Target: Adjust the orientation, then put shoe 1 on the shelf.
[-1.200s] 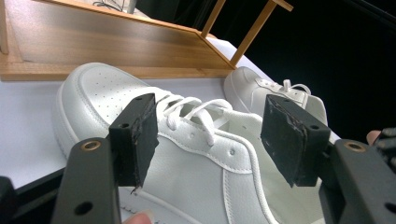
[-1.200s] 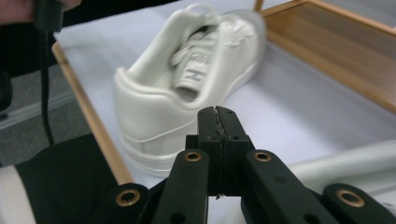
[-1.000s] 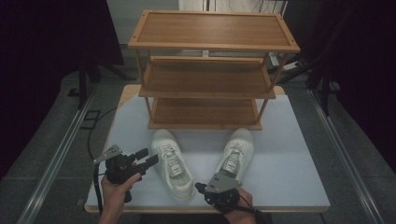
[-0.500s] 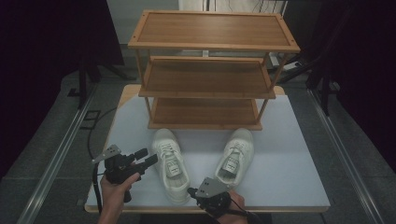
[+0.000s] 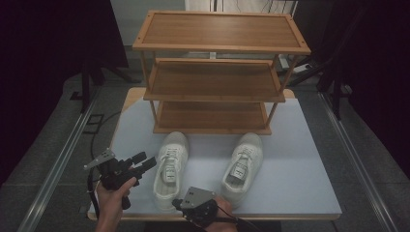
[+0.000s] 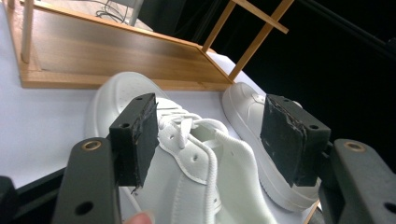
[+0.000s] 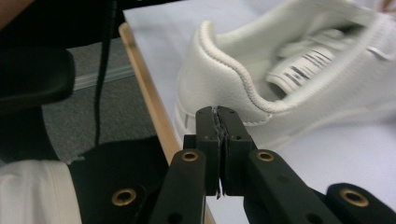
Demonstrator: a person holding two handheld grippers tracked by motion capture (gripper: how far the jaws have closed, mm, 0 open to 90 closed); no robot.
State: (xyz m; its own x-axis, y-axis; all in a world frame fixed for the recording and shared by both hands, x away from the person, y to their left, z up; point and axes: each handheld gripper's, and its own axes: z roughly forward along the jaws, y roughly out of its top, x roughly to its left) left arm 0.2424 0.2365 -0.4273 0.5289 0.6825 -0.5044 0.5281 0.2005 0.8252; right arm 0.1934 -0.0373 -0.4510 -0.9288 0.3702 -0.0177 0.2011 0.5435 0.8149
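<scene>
Two white sneakers sit on the bench in front of the wooden shoe rack (image 5: 212, 82), toes toward it. The left tool (image 5: 145, 162) hangs beside the left shoe (image 5: 170, 169) with its jaws wide and nothing in them; the right tool (image 7: 218, 119) sits at that shoe's heel, pinched shut and empty. I'd open the left one over the collar, grip firmly, then lift level so the toe clears the bottom shelf; the right shoe (image 5: 242, 164) can wait.
</scene>
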